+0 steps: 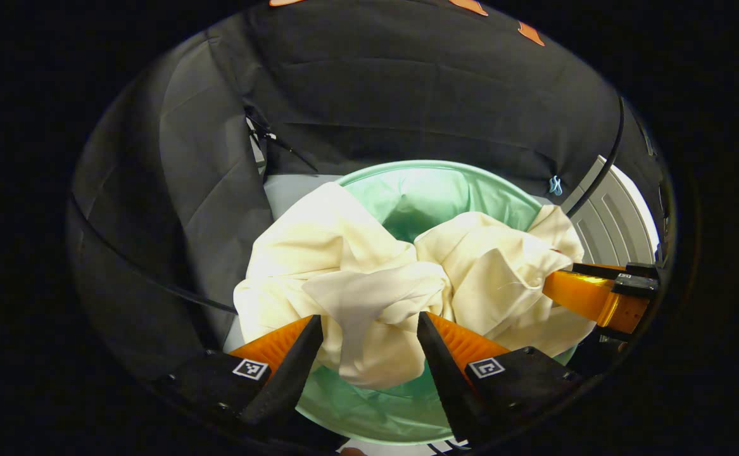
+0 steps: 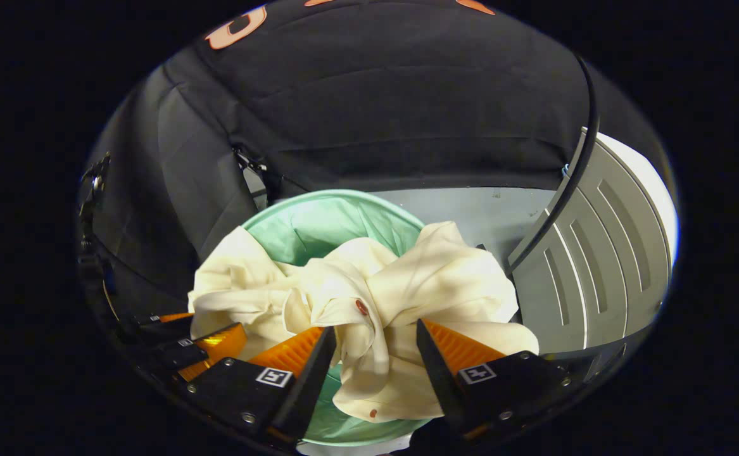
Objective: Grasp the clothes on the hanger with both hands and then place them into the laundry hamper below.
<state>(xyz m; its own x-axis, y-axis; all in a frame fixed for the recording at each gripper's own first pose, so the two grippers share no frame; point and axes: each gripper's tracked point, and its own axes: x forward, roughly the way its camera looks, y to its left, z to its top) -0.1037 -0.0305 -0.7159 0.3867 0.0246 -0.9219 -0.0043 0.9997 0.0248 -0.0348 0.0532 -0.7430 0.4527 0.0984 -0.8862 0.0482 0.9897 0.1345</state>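
Observation:
A cream shirt (image 1: 318, 240) lies bunched over the mouth of the round mint-green laundry hamper (image 1: 445, 166), spilling over its near and left rim. My left gripper (image 1: 369, 320) is open just above it, with a fold of the cloth between its spread fingers. In the right gripper view the same shirt (image 2: 445, 278) drapes over the hamper (image 2: 318, 196), and my right gripper (image 2: 374, 326) is open with a hanging fold between its fingers. The right gripper (image 1: 597, 297) reaches into the cloth from the right. The left gripper (image 2: 211, 345) sits low at the left.
A grey ribbed panel (image 2: 597, 266) stands right of the hamper, with a black cable (image 2: 587, 126) curving along its edge. Black cloth walls close in behind and to the left. Pale floor (image 2: 483, 215) shows behind the hamper.

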